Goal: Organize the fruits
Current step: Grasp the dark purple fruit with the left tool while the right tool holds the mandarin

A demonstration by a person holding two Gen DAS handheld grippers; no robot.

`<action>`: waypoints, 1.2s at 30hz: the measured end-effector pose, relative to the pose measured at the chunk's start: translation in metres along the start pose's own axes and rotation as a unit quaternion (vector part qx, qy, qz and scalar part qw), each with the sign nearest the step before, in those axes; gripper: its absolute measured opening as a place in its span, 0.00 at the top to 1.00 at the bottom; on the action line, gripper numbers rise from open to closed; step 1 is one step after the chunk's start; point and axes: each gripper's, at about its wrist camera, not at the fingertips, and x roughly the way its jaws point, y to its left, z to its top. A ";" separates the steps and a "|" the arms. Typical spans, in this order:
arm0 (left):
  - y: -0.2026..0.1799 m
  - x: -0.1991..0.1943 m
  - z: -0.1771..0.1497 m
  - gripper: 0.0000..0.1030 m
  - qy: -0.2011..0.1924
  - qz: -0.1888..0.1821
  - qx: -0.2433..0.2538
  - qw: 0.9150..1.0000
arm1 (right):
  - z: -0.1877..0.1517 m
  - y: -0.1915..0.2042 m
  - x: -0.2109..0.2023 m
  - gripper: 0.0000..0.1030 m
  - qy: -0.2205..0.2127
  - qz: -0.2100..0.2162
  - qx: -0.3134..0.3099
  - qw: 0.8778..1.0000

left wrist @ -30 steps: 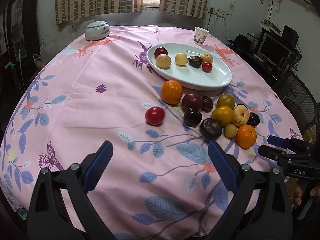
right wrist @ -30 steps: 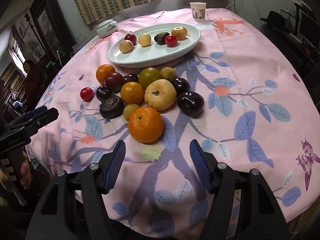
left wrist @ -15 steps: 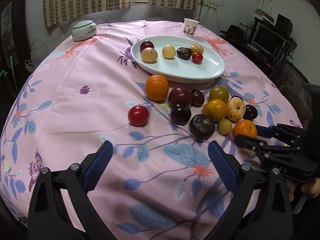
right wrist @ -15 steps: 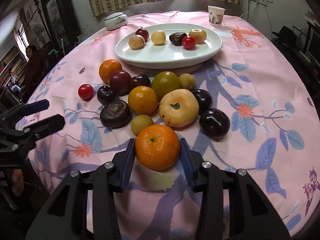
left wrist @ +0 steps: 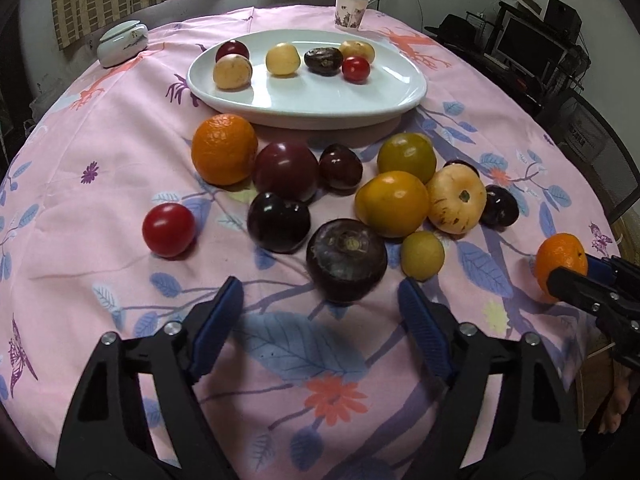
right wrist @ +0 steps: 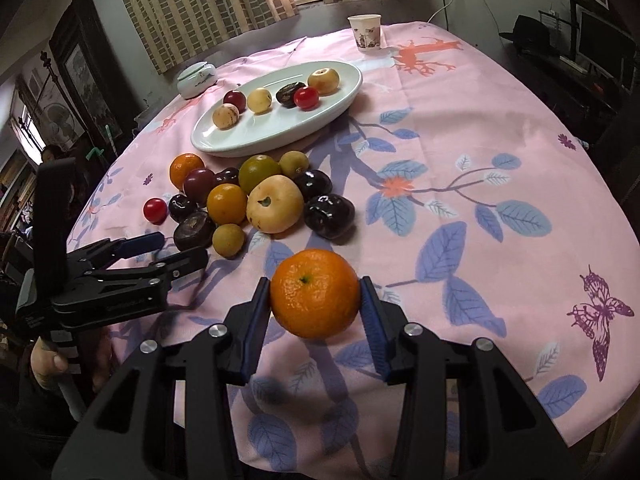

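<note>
My right gripper (right wrist: 316,300) is shut on an orange (right wrist: 315,294) and holds it above the pink cloth, clear of the fruit pile; the orange also shows at the right edge of the left wrist view (left wrist: 560,262). My left gripper (left wrist: 320,316) is open and empty, just short of a dark purple fruit (left wrist: 346,260) at the pile's near edge. The pile (right wrist: 256,196) holds an orange, plums, yellow fruits and a red tomato (left wrist: 169,230). A white oval plate (left wrist: 312,100) behind it carries several small fruits.
A paper cup (left wrist: 351,11) stands at the table's far edge, a lidded ceramic jar (left wrist: 123,42) at the far left. Chairs and a monitor desk (left wrist: 560,48) stand to the right. The flowered pink cloth (right wrist: 460,160) covers the round table.
My right gripper closed on the near orange and lifted it back from the pile. My left gripper moved forward toward the dark purple fruit, still open.
</note>
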 end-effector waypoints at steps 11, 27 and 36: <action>-0.011 0.004 0.014 0.60 -0.010 0.012 0.010 1.000 | -0.001 -0.007 -0.005 0.57 0.003 0.016 0.014 1.000; 0.018 -0.065 -0.011 0.60 -0.055 -0.029 -0.019 0.998 | 0.004 0.040 -0.006 0.57 -0.002 0.028 -0.033 0.999; 0.031 -0.072 0.012 0.60 -0.060 -0.024 -0.022 0.998 | 0.030 0.050 0.010 0.57 0.007 0.026 -0.060 0.998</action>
